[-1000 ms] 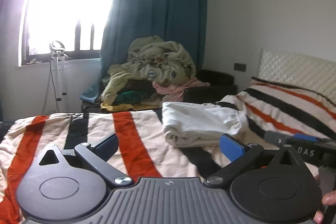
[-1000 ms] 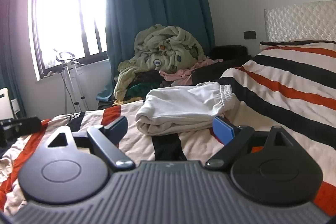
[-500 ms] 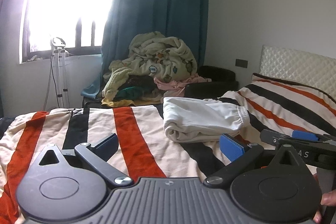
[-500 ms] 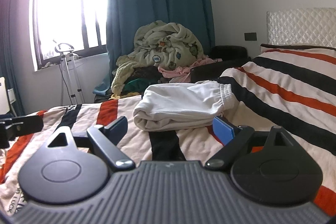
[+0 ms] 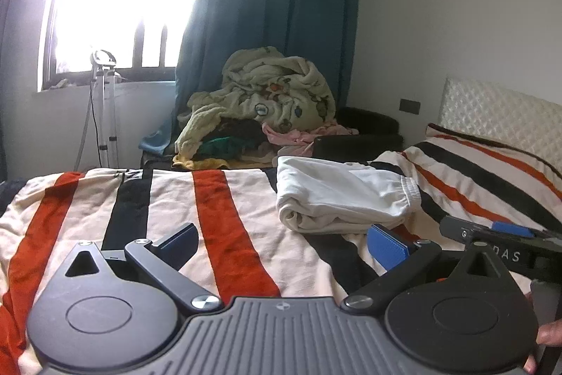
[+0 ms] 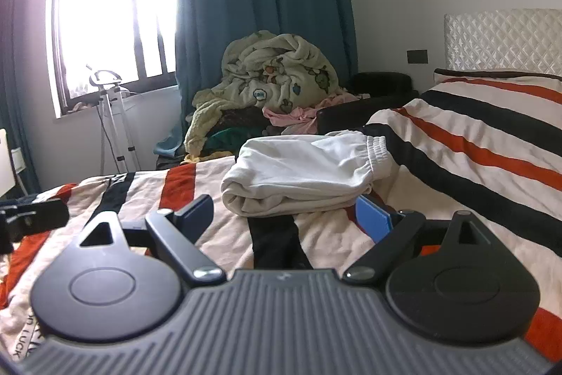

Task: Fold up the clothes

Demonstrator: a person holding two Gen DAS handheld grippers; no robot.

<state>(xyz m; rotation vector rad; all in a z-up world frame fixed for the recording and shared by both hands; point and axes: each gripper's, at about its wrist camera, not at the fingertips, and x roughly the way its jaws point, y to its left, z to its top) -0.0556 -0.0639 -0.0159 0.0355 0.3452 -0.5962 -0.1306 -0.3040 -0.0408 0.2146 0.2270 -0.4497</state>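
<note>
A folded white garment with an elastic waistband (image 5: 337, 199) lies on the striped bedspread (image 5: 239, 227), also in the right wrist view (image 6: 305, 174). My left gripper (image 5: 284, 245) is open and empty, low over the bed, short of the garment and to its left. My right gripper (image 6: 284, 220) is open and empty, just in front of the garment's near edge. The right gripper's side shows at the right edge of the left wrist view (image 5: 498, 238).
A heap of unfolded blankets and clothes (image 5: 263, 108) sits on a dark seat beyond the bed's far edge, in front of a blue curtain (image 5: 274, 16). A white stand (image 5: 103, 115) is under the window. The quilted headboard (image 6: 502, 41) is at right.
Both grippers have tilted slightly, so the garment and room sit a little lower in view than a second ago. Both stay open; the garment has not moved.
</note>
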